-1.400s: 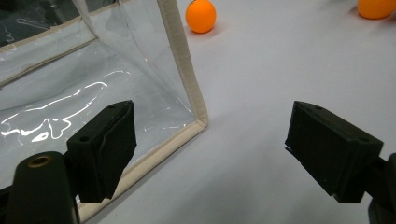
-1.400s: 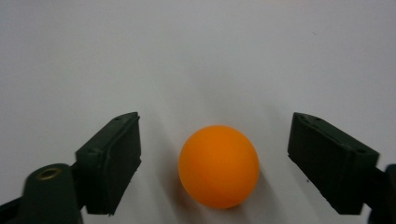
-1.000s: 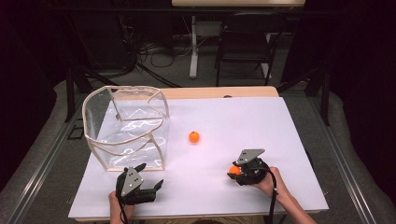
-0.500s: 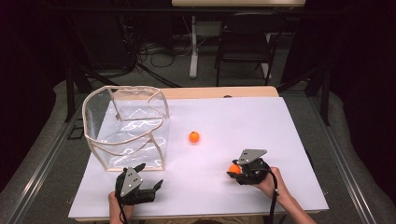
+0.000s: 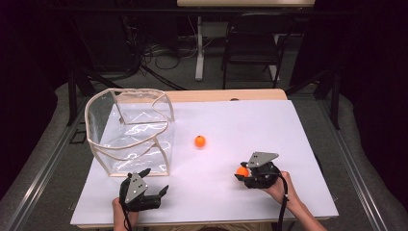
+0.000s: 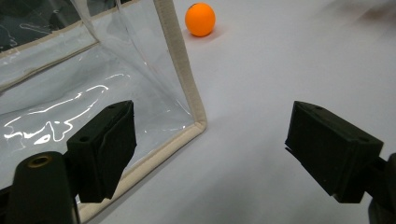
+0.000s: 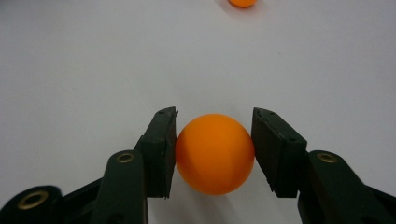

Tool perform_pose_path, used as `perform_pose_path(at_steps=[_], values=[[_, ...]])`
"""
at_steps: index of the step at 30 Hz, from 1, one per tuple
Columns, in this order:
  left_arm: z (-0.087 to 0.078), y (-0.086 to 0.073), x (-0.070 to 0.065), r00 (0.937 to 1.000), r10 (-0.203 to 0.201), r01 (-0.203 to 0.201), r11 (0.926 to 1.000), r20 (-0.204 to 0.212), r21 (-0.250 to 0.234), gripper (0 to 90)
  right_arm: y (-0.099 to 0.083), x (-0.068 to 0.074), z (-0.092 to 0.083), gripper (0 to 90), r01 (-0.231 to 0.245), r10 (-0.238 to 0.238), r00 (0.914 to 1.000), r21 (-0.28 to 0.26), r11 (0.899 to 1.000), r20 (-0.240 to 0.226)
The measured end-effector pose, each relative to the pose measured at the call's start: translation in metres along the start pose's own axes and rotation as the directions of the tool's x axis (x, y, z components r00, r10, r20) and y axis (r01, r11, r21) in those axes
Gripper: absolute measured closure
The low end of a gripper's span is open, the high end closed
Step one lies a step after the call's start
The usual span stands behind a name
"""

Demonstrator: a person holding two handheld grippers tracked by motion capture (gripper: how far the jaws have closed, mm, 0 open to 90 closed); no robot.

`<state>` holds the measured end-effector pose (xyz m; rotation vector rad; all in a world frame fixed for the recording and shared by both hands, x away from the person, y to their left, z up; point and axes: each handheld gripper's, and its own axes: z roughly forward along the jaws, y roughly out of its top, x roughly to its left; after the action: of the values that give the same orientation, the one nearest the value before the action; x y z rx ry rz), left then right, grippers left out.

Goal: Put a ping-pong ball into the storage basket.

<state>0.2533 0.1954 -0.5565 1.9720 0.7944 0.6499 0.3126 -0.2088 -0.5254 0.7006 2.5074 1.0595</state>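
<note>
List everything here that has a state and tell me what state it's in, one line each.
Right claw: shut on the held ball, low over the table.
Left claw: open, nothing between its jaws, at the bag's corner.
Clear bag: upright, top open.
Loose ball: lying free on the table.

The second orange ball (image 7: 243, 2) is cut off by the top edge in the right gripper view, so just its bottom shows. In the left gripper view the clear bag (image 6: 70, 70) runs off the top and left edges. In the high view, the held orange ball (image 5: 242, 171) is partly hidden under the right gripper (image 5: 250, 177). The person's arms are cut off at the bottom edge. The room behind the table is too dark to tell much.
</note>
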Motion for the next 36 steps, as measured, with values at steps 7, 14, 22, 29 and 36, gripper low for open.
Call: perform_pose_path(at_steps=[7,14,22,29,36], values=[[0.0,0.0,0.002,1.0,-0.006,0.006,1.0,-0.005,0.002,16.1,0.005,-0.001,0.001,51.3,0.008,-0.008,1.0,-0.003,1.0,0.006],[0.0,0.0,0.001,1.0,0.0,0.0,1.0,-0.006,-0.002,16.1,0.011,-0.003,-0.001,51.3,0.009,-0.009,0.9998,-0.024,1.0,0.019],[0.0,0.0,0.001,1.0,-0.003,0.003,1.0,-0.007,-0.001,16.1,0.02,-0.003,0.0,51.3,0.025,-0.024,0.9995,-0.04,0.999,0.02],[0.0,0.0,0.002,1.0,-0.003,0.003,1.0,-0.008,-0.003,16.1,0.024,-0.004,0.003,51.3,0.024,-0.023,0.9996,-0.038,0.999,0.018],[0.0,0.0,0.002,0.9999,-0.008,0.008,1.0,-0.007,-0.004,16.1,0.024,-0.005,0.005,51.3,0.023,-0.022,0.9996,-0.043,0.999,0.016]])
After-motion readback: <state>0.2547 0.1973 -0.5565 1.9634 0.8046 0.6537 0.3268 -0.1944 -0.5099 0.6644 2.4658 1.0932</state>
